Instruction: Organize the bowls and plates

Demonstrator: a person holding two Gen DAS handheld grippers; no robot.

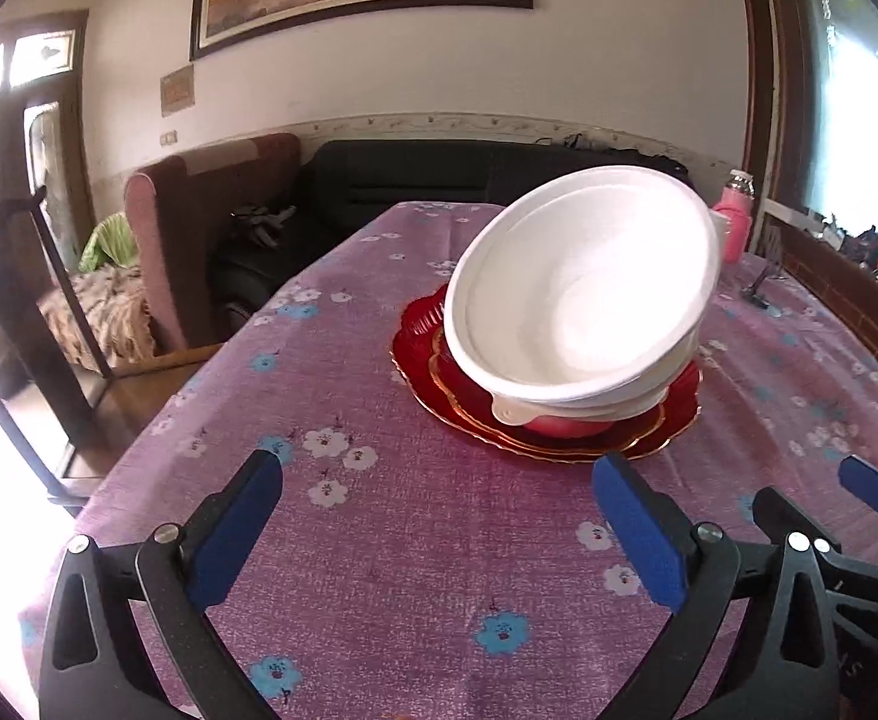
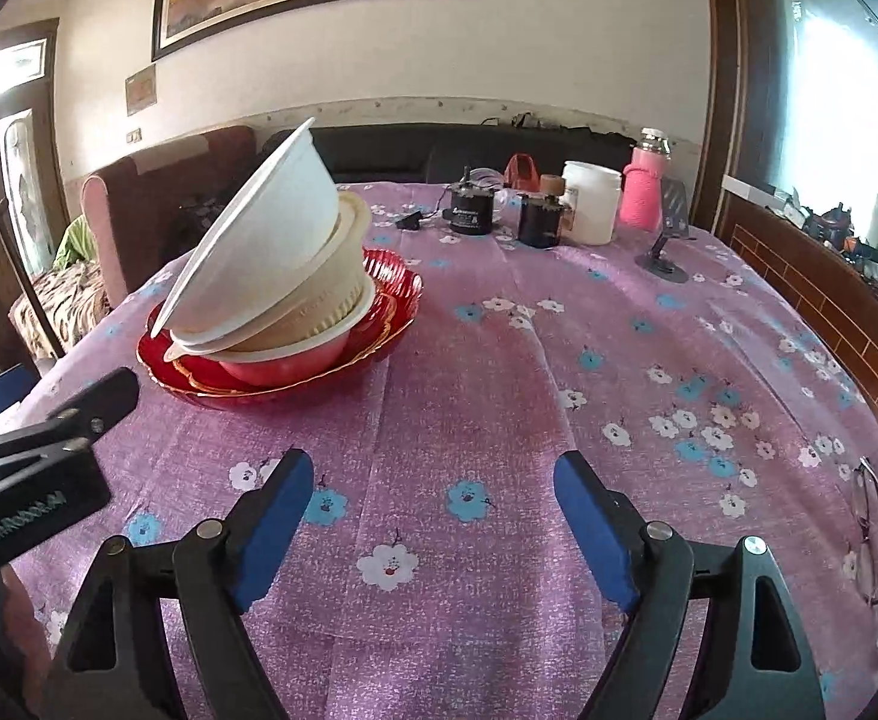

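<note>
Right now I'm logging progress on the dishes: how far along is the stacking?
Mostly done by the look of it: the bowls sit nested on the red plates, all in one pile. But the top white bowl leans steeply rather than sitting flat. Nothing is in hand: the left hand-held gripper and right hand-held gripper are both open and short of the pile. Left: probably seating that bowl level.

I am observing a pink bottle point(image 2: 643, 189), white jar point(image 2: 590, 210) and two black canisters point(image 2: 472, 211) standing at the table's far edge; eyeglasses point(image 2: 872, 531) lying at its right edge.

Three bowls point(image 2: 270, 276), two red plates point(image 2: 390, 324), two hand-held grippers point(image 2: 432, 516)
</note>
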